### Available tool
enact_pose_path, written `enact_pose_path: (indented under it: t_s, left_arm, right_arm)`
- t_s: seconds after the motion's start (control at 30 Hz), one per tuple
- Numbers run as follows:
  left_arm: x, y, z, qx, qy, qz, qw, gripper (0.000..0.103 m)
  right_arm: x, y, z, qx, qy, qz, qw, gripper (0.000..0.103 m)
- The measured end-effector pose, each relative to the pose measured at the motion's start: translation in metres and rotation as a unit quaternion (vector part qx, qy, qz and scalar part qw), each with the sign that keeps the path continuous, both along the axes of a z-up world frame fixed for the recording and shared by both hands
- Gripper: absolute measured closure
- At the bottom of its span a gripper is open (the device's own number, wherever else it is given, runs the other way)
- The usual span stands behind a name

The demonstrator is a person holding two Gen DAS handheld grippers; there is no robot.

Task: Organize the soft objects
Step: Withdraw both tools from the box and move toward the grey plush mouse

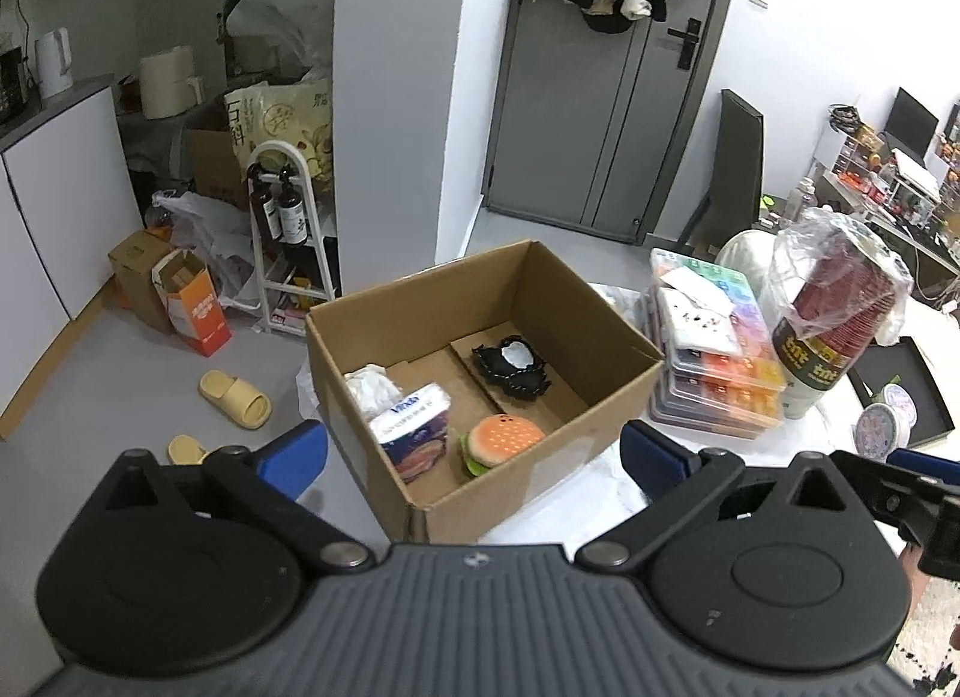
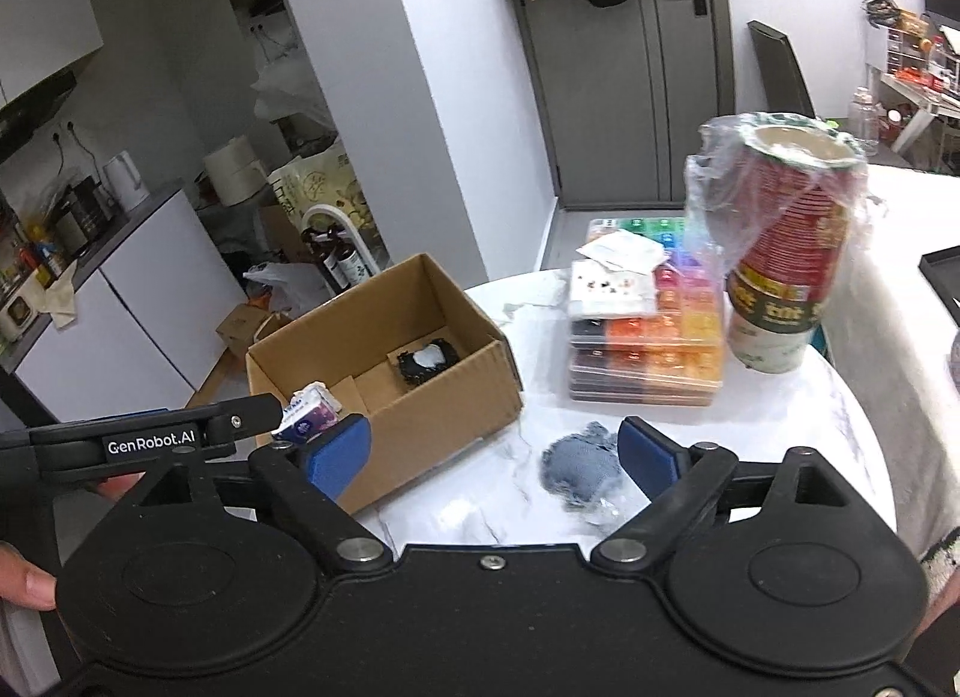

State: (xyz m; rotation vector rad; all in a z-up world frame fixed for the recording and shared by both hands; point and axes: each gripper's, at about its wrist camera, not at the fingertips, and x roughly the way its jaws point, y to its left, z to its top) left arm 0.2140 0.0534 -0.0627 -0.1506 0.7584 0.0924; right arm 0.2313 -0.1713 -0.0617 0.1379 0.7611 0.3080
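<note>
An open cardboard box [image 1: 576, 397] stands on the white marble table [image 2: 480, 493]. Inside it lie a burger plush [image 1: 503, 443], a tissue pack [image 1: 414, 427] and a black-and-white soft toy [image 1: 511, 364]. My left gripper [image 1: 474, 451] is open and empty above the box's near corner. The box also shows in the right wrist view [image 2: 438, 403], with the black-and-white toy [image 2: 426, 364] and the tissue pack [image 2: 309, 415] in it. A grey knitted soft object [image 2: 579, 466] lies on the table right of the box. My right gripper [image 2: 495, 454] is open and empty just above it.
A stack of clear boxes with coloured contents [image 2: 648, 331] stands behind the grey object. A bagged stack of red paper cups [image 2: 786, 241] stands to its right. A black tray [image 1: 906, 391] lies at the table's far right. Slippers [image 1: 234, 397] lie on the floor left.
</note>
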Motion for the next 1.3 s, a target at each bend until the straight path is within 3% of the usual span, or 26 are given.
enact_pose_path:
  t_s: [0.73, 1.3]
  left_arm:
    - [-0.032, -0.051, 0.015, 0.028, 0.017, -0.055, 0.9979, 0.0]
    - [-0.045, -0.087, 0.01, 0.042, 0.017, -0.084, 0.9954, 0.0]
  right_arm:
    - [-0.042, -0.063, 0.008, 0.026, -0.011, -0.036, 0.999, 0.005]
    - [-0.057, -0.108, -0.007, 0.042, -0.004, -0.063, 0.997, 0.005]
